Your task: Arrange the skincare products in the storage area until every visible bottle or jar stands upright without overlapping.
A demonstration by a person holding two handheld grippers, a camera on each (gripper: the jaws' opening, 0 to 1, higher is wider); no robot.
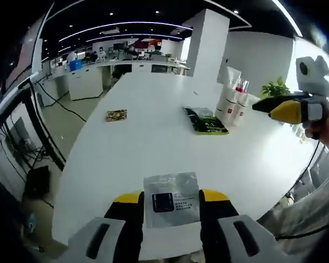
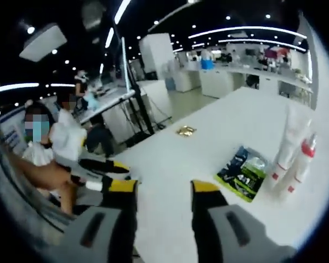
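Here, left gripper (image 1: 171, 204) jaws clamped on a silver sachet (image 1: 171, 200); right gripper (image 2: 163, 189) jaws apart, empty.

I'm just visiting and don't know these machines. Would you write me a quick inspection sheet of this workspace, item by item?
Surface: long white table, mostly bare.
Job's things: white tubes and bottles, some with red caps, standing upright together at the table's far side.
Clutter: dark green packet lying flat beside the bottles; small gold packet lying apart; silver sachet between the left gripper's jaws.
Grippers: left gripper shut on the silver sachet; right gripper open, holding nothing.
Cables: black cables on the floor beside the table.
Surroundings: open office with white counters, ceiling strip lights, a green plant, seated people.
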